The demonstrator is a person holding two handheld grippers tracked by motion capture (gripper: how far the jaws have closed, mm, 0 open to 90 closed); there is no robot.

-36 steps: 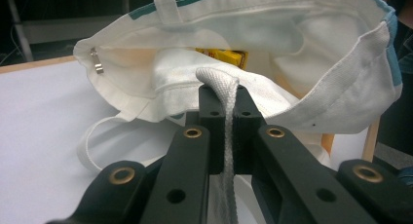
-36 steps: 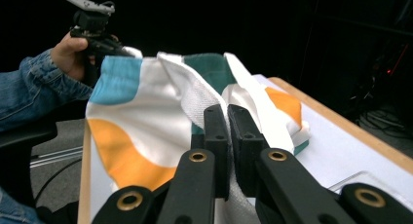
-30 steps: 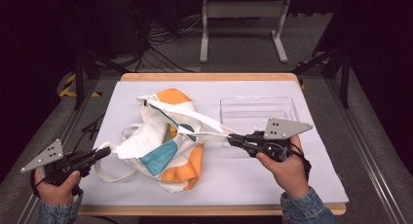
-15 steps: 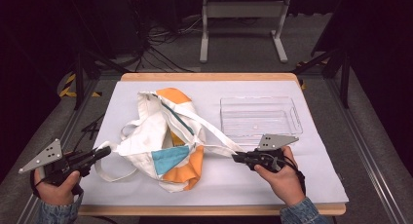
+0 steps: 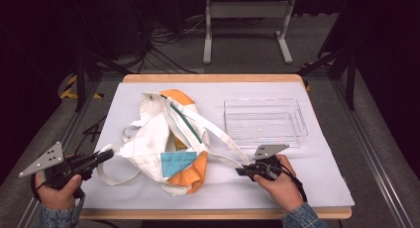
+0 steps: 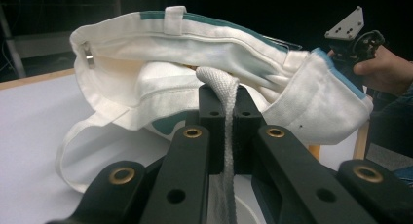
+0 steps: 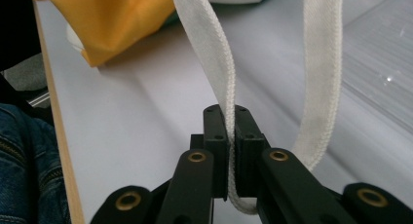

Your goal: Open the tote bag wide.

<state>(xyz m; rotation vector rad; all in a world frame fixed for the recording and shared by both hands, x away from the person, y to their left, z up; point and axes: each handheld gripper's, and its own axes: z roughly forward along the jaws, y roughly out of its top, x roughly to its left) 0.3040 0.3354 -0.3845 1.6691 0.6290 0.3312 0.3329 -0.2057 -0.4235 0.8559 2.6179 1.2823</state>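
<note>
A white cloth bag (image 5: 168,139) with orange and teal patches lies on its side in the middle of the white mat (image 5: 307,178). My left gripper (image 5: 106,155) rests at the mat's front left, shut on the bag's left strap (image 6: 225,117), which runs down between the jaws in the left gripper view. My right gripper (image 5: 240,171) sits low at the front right, shut on the other white strap (image 7: 214,63). Its jaws have just been opening slightly, with the strap still pinched between them. That strap loops back beside the gripper (image 7: 227,112).
A clear plastic tray (image 5: 262,101) stands on the mat at the back right, beyond my right hand. The table's wooden edge (image 5: 213,214) runs along the front. Dark stands and cables fill the floor behind.
My right gripper has sunk from above the bag down to the mat, bringing its strap with it, and the bag has settled flatter. The left gripper has stayed put.
</note>
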